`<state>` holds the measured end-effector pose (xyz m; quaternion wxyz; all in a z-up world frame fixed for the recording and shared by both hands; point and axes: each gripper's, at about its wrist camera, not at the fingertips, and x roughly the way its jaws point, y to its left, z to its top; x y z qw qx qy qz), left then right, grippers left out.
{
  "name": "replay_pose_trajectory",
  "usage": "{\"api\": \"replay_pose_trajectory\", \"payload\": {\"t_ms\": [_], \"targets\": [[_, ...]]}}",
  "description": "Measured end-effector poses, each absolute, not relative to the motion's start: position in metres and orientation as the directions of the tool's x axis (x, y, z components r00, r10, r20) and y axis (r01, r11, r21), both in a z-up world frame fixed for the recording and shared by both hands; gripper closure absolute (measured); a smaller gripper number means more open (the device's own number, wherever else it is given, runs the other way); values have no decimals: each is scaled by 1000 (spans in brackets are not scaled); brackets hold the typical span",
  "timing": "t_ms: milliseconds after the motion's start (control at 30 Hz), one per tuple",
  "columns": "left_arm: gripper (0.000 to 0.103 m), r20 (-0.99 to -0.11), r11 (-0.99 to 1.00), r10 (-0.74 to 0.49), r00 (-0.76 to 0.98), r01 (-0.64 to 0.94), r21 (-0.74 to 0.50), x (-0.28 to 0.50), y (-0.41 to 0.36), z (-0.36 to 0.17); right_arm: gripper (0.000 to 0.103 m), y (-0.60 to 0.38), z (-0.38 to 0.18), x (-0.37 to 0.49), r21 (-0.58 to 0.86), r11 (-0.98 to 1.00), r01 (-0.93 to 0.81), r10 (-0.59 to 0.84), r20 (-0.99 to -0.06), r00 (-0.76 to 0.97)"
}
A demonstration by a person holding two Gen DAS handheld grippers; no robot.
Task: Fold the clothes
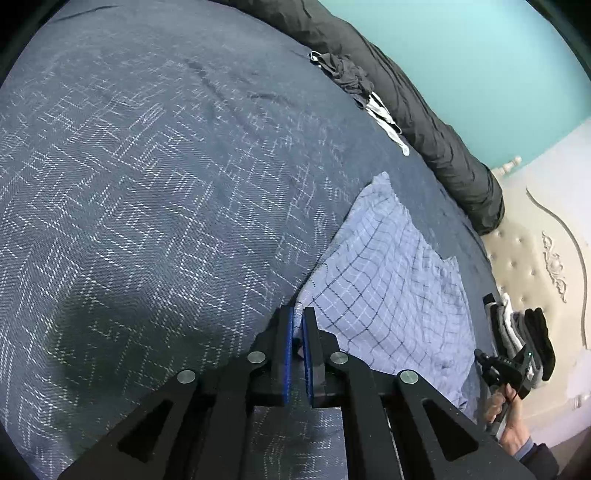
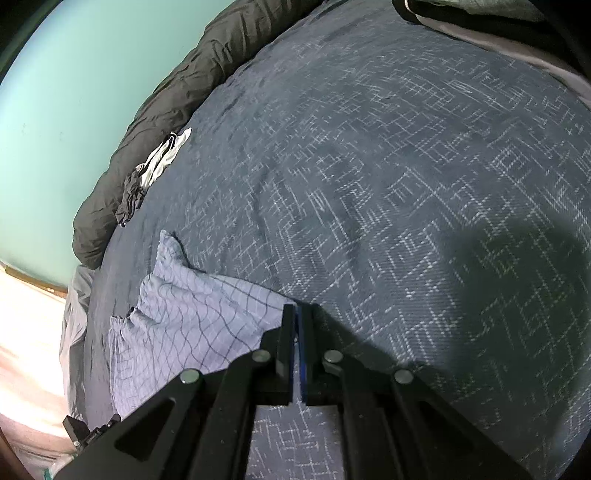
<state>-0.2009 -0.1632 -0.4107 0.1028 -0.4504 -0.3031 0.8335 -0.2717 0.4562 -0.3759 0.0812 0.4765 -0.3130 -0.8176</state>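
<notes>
A light blue checked garment (image 1: 388,280) lies spread on the dark blue patterned bedspread (image 1: 155,177). My left gripper (image 1: 298,314) is shut on the garment's near corner, low over the bed. In the right wrist view the same garment (image 2: 184,317) lies to the left, and my right gripper (image 2: 297,310) is shut on its other corner. The other gripper shows at the right edge of the left wrist view (image 1: 513,365), held by a hand.
A rolled black duvet (image 1: 424,110) runs along the teal wall (image 1: 480,55). A crumpled dark and white garment (image 1: 354,85) lies beside it. Folded dark clothes (image 1: 524,328) are stacked near the cream padded headboard (image 1: 535,258). A grey-edged fabric (image 2: 498,33) lies at the far corner.
</notes>
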Motion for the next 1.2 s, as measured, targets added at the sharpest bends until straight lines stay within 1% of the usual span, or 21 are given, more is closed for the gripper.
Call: {"api": "replay_pose_trajectory", "payload": {"t_ms": [100, 133, 200, 267, 367, 500, 567, 667, 800, 933, 1067, 1133, 1200], "targets": [[88, -684, -790, 438, -583, 114, -603, -200, -168, -411, 100, 458, -370, -267, 566, -808, -162, -409, -738, -537], [86, -683, -788, 431, -590, 122, -603, -199, -170, -410, 99, 459, -368, -264, 560, -812, -164, -400, -739, -542], [85, -681, -789, 424, -597, 127, -602, -198, -173, -408, 96, 462, -363, -257, 548, -820, -168, -381, -741, -553], [84, -680, -790, 420, -601, 127, -600, -198, -174, -406, 87, 465, -358, -248, 536, -824, -181, -356, -739, -572], [83, -677, -786, 420, -605, 131, -604, -199, -173, -406, 84, 463, -348, -234, 543, -823, -169, -346, -714, -609], [84, -668, -789, 386, -636, 148, -597, -195, -177, -401, 84, 442, -337, -223, 601, -791, -113, -409, -657, -633], [85, -666, -794, 361, -653, 160, -587, -192, -181, -397, 84, 433, -335, -215, 655, -750, -90, -459, -614, -642], [84, -663, -782, 384, -643, 156, -604, -193, -183, -398, 80, 417, -335, -200, 710, -702, -54, -522, -564, -639], [84, -679, -791, 409, -609, 134, -597, -195, -173, -403, 79, 397, -342, -185, 740, -672, -23, -572, -539, -619], [84, -693, -802, 418, -587, 120, -585, -196, -163, -408, 79, 374, -353, -180, 726, -687, 28, -600, -544, -587], [86, -701, -818, 406, -586, 108, -565, -198, -157, -408, 79, 363, -362, -188, 727, -686, 35, -617, -554, -559], [100, -704, -827, 405, -583, 94, -554, -199, -152, -405, 79, 360, -362, -189, 729, -683, 48, -624, -547, -558], [100, -702, -839, 390, -596, 84, -537, -198, -148, -398, 79, 358, -361, -191, 730, -681, 57, -627, -542, -560]]}}
